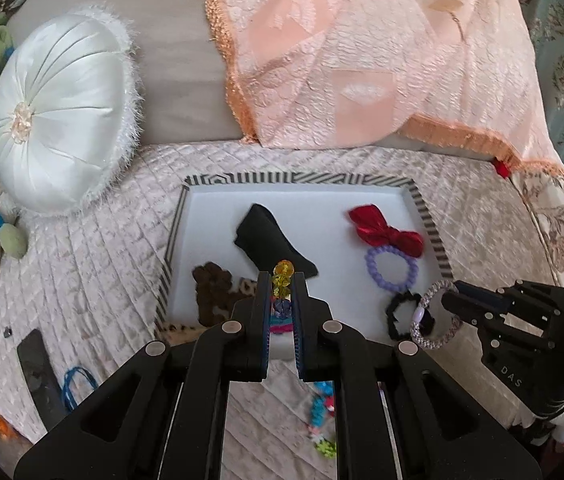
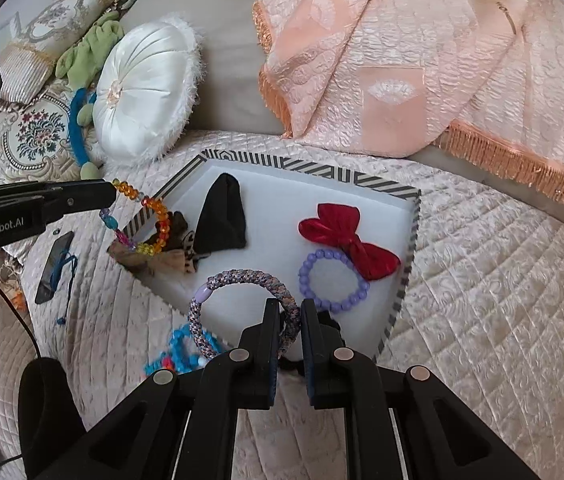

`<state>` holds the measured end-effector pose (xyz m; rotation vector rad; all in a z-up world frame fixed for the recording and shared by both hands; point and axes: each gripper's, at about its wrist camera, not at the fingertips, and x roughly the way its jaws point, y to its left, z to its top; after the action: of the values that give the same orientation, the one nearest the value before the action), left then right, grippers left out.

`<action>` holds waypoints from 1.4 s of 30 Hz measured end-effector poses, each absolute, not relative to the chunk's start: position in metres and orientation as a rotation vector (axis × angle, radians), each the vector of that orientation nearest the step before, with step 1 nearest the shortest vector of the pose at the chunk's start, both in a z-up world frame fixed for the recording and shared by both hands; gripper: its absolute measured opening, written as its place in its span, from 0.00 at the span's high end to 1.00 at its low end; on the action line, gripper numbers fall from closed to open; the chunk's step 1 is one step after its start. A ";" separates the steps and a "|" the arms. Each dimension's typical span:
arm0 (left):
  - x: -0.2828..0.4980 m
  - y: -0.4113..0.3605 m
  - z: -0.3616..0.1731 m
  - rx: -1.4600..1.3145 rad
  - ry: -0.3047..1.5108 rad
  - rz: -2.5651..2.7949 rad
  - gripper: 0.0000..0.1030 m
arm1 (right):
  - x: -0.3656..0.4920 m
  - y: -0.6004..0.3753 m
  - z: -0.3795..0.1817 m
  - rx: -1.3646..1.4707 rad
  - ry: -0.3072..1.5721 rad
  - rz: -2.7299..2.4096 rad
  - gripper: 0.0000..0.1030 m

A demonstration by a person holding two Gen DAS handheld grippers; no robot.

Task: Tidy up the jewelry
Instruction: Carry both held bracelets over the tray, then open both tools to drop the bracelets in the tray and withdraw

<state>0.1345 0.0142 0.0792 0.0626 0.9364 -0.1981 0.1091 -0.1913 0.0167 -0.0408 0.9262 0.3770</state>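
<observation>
A white tray (image 1: 282, 208) with a striped rim lies on the quilted bed; it also shows in the right wrist view (image 2: 274, 216). My left gripper (image 1: 281, 280) is shut on a multicoloured bead bracelet (image 1: 282, 274), held above the tray's left front part; the bracelet hangs from it in the right wrist view (image 2: 154, 220). My right gripper (image 2: 291, 308) is shut on a braided purple-grey hair tie (image 2: 242, 276), above the tray's front edge; the tie also shows in the left wrist view (image 1: 422, 320). In the tray lie a red bow (image 2: 346, 236), a purple bead bracelet (image 2: 306, 280), a black cloth (image 2: 222, 216) and a brown scrunchie (image 1: 214, 284).
A black scrunchie (image 1: 396, 312) lies at the tray's front right. Blue and colourful bead pieces (image 2: 180, 348) lie on the quilt (image 2: 482, 280) in front of the tray. A white round cushion (image 1: 62, 112), a peach cloth (image 1: 362, 48), a phone (image 1: 38, 372) and a blue band (image 1: 76, 384) are around.
</observation>
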 end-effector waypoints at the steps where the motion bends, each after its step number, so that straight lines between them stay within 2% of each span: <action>1: 0.137 0.014 0.079 0.062 0.937 -0.195 0.92 | 0.112 -0.191 0.016 -0.040 0.928 0.376 0.91; 18: 0.200 0.053 0.053 -0.011 0.977 -0.093 0.92 | 0.170 -0.159 -0.013 -0.058 1.002 0.389 0.91; 30: 0.232 0.082 -0.017 -0.115 1.110 -0.015 0.92 | 0.189 -0.140 -0.058 -0.117 1.100 0.381 0.91; 36: 0.236 0.091 -0.023 -0.162 1.118 -0.002 0.90 | 0.191 -0.144 -0.064 -0.079 1.097 0.383 0.89; 37: 0.236 0.091 -0.023 -0.166 1.122 -0.001 0.86 | 0.190 -0.144 -0.063 -0.069 1.098 0.386 0.84; 39: 0.232 0.089 -0.021 -0.165 1.117 -0.008 0.67 | 0.187 -0.145 -0.062 -0.048 1.095 0.397 0.73; 40: 0.230 0.089 -0.020 -0.166 1.116 -0.014 0.55 | 0.185 -0.145 -0.061 -0.039 1.091 0.403 0.73; 42: 0.225 0.086 -0.019 -0.173 1.114 -0.027 0.53 | 0.181 -0.145 -0.059 -0.033 1.084 0.409 0.73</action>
<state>0.2248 0.0856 -0.0186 -0.1728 1.1144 -0.0270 0.1812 -0.1446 -0.0592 -0.0330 1.0840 0.4086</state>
